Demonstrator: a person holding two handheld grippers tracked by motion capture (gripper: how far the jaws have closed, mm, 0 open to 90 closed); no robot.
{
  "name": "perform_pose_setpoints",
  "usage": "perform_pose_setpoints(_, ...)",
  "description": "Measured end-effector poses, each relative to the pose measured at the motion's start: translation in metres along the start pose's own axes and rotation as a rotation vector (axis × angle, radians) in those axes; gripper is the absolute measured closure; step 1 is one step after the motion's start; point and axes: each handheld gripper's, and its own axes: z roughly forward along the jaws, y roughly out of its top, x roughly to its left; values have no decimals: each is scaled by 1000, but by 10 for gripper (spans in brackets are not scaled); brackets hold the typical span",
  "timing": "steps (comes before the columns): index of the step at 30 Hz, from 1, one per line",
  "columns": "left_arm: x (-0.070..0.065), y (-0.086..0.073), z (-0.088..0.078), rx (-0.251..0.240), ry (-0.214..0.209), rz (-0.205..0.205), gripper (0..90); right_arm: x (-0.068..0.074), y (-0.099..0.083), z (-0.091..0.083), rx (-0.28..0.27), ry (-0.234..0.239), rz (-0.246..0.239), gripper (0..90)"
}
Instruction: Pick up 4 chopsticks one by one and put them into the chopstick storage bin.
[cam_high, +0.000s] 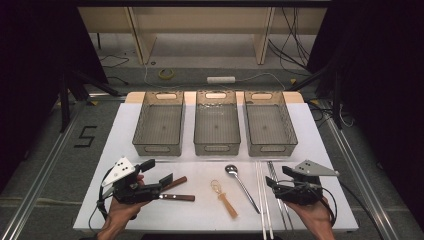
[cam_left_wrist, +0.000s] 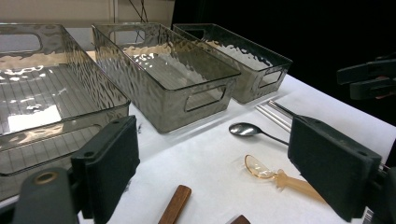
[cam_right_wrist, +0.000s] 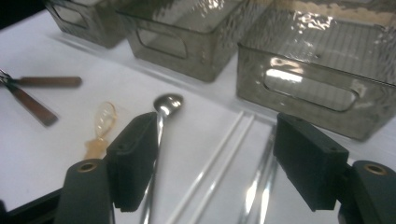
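Tabletop (cam_high: 310, 130): white sheet, dark room all around, three clear grey bins (cam_high: 216, 122) lined up past both tongs
Left tongs (cam_high: 161, 172): spread wide, nothing between the jaws, hovering low over the sheet
Wooden-handled pieces (cam_high: 176, 191): two brown handles, right under and just ahead of the left tongs, one partly covered by them
Right tongs (cam_high: 278, 177): also spread, not pinching anything
Chopsticks (cam_high: 264, 195): pale pair and a shinier metal pair (cam_high: 276, 176), lying below the right tongs' jaws
Metal spoon (cam_high: 241, 184): just inside the right tongs
Amber spoon (cam_high: 225, 196): between both tongs, closer to the left tongs' reach
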Motion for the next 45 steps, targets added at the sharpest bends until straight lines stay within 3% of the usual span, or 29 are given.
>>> perform_pose_setpoints(5, -1, 0, 0, 3, -3, 4, 157, -3, 12, -1, 72, 28, -29, 339)
perform_pose_setpoints(8, -1, 0, 0, 4, -5, 6, 157, -4, 23, 0, 130, -6, -60, 366)
perform_pose_setpoints(13, -1, 0, -1, 2, -6, 5, 157, -13, 32, 9, 266, -43, -52, 376)
perform_pose_setpoints(16, -2, 0, 0, 3, -6, 8, 157, -18, 32, 14, 338, -46, -44, 408)
perform_pose_setpoints(18, -2, 0, 0, 3, -8, 6, 157, -22, 29, 22, 411, -85, -49, 434)
perform_pose_setpoints(19, -2, 0, 0, 2, -9, 6, 157, -22, 29, 22, 411, -85, -49, 434)
perform_pose_setpoints(25, -2, 0, -1, 0, -8, 8, 157, -27, 19, 41, 558, -68, -45, 519)
perform_pose_setpoints(45, -2, 0, -2, 0, -10, 8, 157, -30, -2, 54, 700, -32, -23, 685)
